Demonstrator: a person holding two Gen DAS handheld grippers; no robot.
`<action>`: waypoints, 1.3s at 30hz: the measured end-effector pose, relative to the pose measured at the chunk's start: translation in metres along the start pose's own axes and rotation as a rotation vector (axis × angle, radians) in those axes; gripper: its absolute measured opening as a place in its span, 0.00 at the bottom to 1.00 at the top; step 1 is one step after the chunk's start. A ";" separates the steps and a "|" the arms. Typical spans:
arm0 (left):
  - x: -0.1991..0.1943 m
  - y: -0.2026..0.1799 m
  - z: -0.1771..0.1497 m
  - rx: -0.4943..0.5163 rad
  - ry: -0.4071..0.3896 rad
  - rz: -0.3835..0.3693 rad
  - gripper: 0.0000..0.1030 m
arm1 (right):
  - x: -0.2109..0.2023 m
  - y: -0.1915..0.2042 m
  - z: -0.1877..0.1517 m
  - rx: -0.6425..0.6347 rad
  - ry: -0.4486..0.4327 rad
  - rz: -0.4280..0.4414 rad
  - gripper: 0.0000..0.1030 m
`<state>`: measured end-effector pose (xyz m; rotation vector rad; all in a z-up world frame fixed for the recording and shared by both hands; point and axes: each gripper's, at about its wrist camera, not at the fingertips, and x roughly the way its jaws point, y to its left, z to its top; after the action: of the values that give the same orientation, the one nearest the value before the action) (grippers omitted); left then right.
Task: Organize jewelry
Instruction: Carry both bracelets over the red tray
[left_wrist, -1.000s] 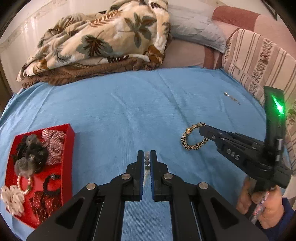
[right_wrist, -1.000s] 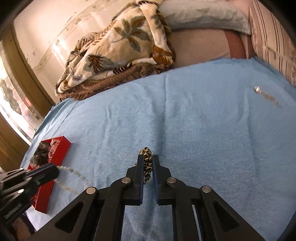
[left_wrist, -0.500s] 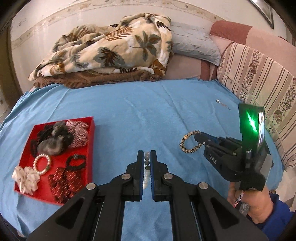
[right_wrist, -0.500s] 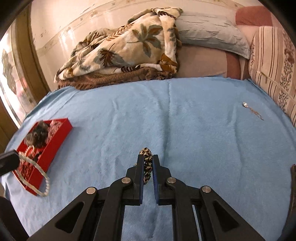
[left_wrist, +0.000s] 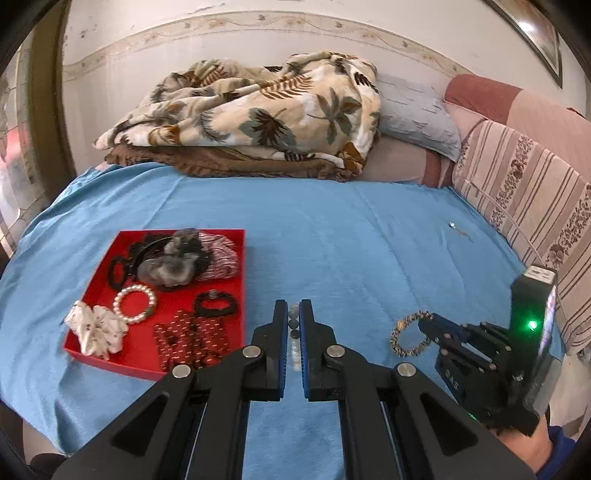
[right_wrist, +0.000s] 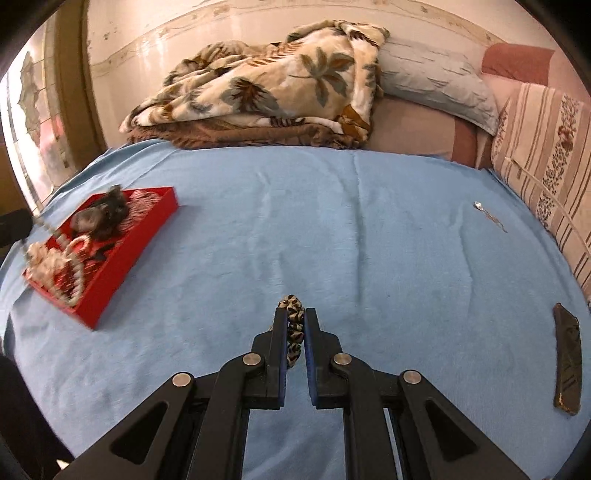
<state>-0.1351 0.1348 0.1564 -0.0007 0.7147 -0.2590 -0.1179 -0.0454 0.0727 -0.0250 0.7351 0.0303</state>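
My left gripper (left_wrist: 293, 308) is shut on a string of pale beads (left_wrist: 294, 334), just right of the red tray (left_wrist: 242, 266). In the right wrist view that pearl string (right_wrist: 72, 269) hangs in a loop over the tray (right_wrist: 122, 266), blurred. My right gripper (right_wrist: 294, 314) is shut on a leopard-patterned bracelet (right_wrist: 291, 302) above the blue bedspread. The left wrist view shows it as a ring (left_wrist: 406, 334) dangling from the right gripper (left_wrist: 424, 324). The tray holds a pearl bracelet (left_wrist: 135, 302), a white scrunchie (left_wrist: 96, 328), a black bracelet (left_wrist: 216, 304) and a grey fuzzy scrunchie (left_wrist: 166, 267).
A small silver chain (right_wrist: 487, 214) lies on the blue bedspread (right_wrist: 332, 221) at the far right. A flat dark object (right_wrist: 567, 365) rests near the right edge. A leaf-print blanket (left_wrist: 258, 118) and pillows (left_wrist: 413, 107) are piled at the back; a striped cushion (left_wrist: 524, 192) lines the right side.
Both grippers have moved left toward the red tray, each keeping its hold. The tray sits nearer the left gripper's fingers, and the pearl string now hangs over the tray.
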 end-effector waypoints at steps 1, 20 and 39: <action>-0.001 0.003 0.000 -0.002 -0.003 0.008 0.06 | -0.004 0.007 0.000 -0.014 -0.003 0.005 0.09; -0.018 0.079 -0.020 -0.109 -0.013 0.164 0.06 | -0.031 0.108 0.007 -0.205 -0.025 0.098 0.10; -0.008 0.109 -0.032 -0.159 0.020 0.165 0.05 | -0.019 0.133 0.010 -0.210 0.017 0.150 0.10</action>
<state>-0.1359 0.2445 0.1278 -0.0904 0.7492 -0.0436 -0.1299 0.0872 0.0913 -0.1711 0.7471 0.2509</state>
